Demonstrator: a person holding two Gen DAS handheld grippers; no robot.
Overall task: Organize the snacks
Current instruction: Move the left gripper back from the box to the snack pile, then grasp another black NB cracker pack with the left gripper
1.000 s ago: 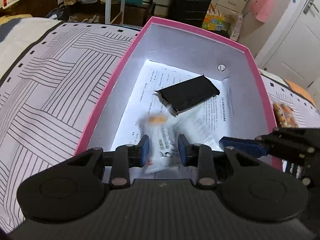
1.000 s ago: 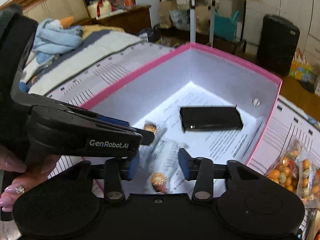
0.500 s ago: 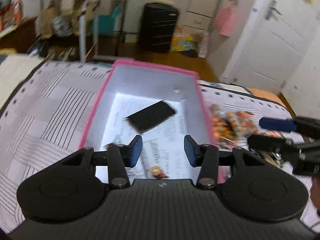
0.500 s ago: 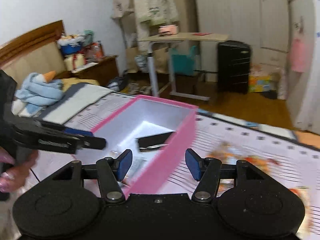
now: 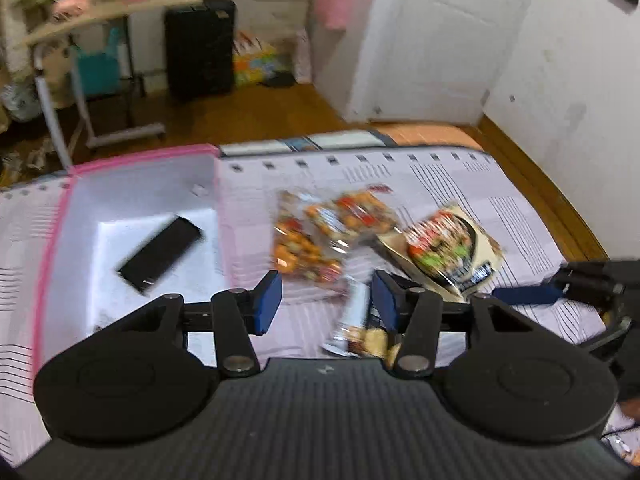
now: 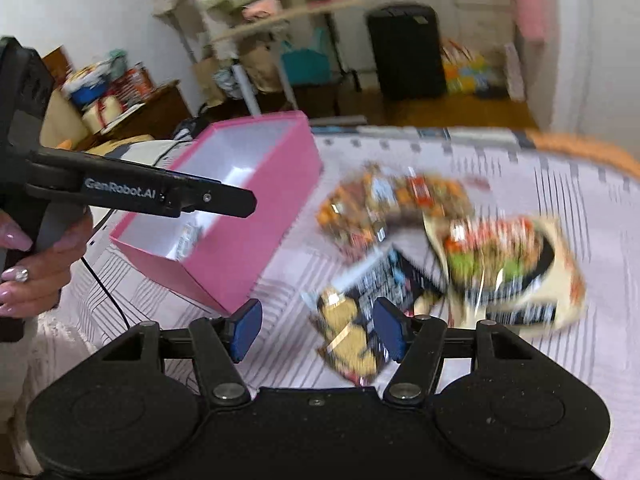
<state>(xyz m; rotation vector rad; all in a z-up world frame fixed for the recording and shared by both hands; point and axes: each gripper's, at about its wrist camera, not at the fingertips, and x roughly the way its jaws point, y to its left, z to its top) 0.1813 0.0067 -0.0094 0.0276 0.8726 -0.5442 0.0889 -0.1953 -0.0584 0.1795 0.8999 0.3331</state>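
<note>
A pink box [image 5: 60,216] with white inside stands on the bed, also in the right wrist view [image 6: 248,248]. In it lie a black packet [image 5: 160,254] and a small clear snack [image 6: 186,236]. Right of the box lies a pile of snacks: clear bags of orange snacks [image 5: 320,232] [image 6: 384,204], a beige round-picture bag [image 5: 452,248] [image 6: 508,272], and a small black and gold packet [image 5: 360,328] [image 6: 352,332]. My left gripper [image 5: 326,300] is open and empty above the pile's near edge. My right gripper [image 6: 320,332] is open and empty over the small packet.
The bed cover [image 5: 460,184] is white with line patterns. The bed's edge [image 5: 552,196] runs at the right, with wood floor [image 5: 248,116] beyond. A black suitcase [image 5: 200,46], a side table [image 5: 100,12] and a white door [image 5: 440,36] stand at the back.
Both grippers let go of the clear snack in the box, opened, drew back and swung right, from over the box to over the snack pile.
</note>
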